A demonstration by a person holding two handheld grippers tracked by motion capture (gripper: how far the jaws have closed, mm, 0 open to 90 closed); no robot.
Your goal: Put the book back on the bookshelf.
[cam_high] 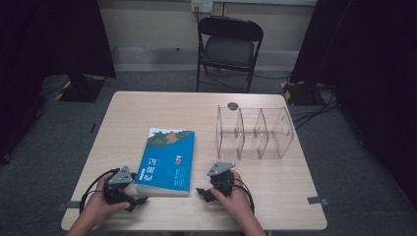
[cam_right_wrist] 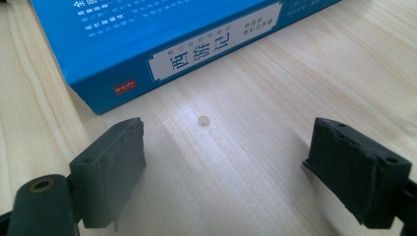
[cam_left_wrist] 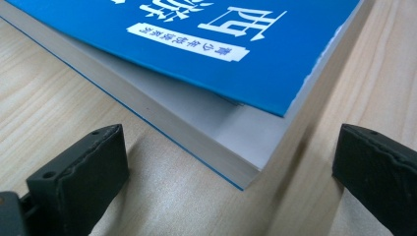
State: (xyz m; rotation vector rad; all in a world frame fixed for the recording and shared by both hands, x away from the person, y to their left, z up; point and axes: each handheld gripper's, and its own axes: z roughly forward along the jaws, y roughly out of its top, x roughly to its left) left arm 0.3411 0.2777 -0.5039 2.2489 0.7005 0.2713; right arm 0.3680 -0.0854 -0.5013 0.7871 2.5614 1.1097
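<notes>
The left hand-held gripper (cam_high: 139,200) rests low on the desk (cam_high: 275,196) with its jaws wide apart and nothing between them; just ahead of it and slightly to its right lies the near left corner of the book (cam_high: 166,160), flat on the desk, blue cover up. In the left gripper view that corner (cam_left_wrist: 246,177) sits between the two black pads but beyond them, untouched, and the cover curls up a little off the page block there. The right hand-held gripper (cam_high: 202,192) stands just off the book's near right corner, jaws likewise spread and empty, aimed leftward at the spine; in the right gripper view the spine's white label (cam_right_wrist: 211,51) lies ahead and to the left of the pads, with bare wood between. Beyond the right hand-held gripper, farther up the desk, stands a clear rack (cam_high: 254,132) with upright dividers, its slots vacant. This looks like the approach before a pickup: both tools bracket the near edge of the book, neither gripping. The likely aim is to stand the book in the rack. The next move calls for one pad to slip under a corner, perhaps where the cover lifts, then a firm close across the thickness without tearing that loose cover.
</notes>
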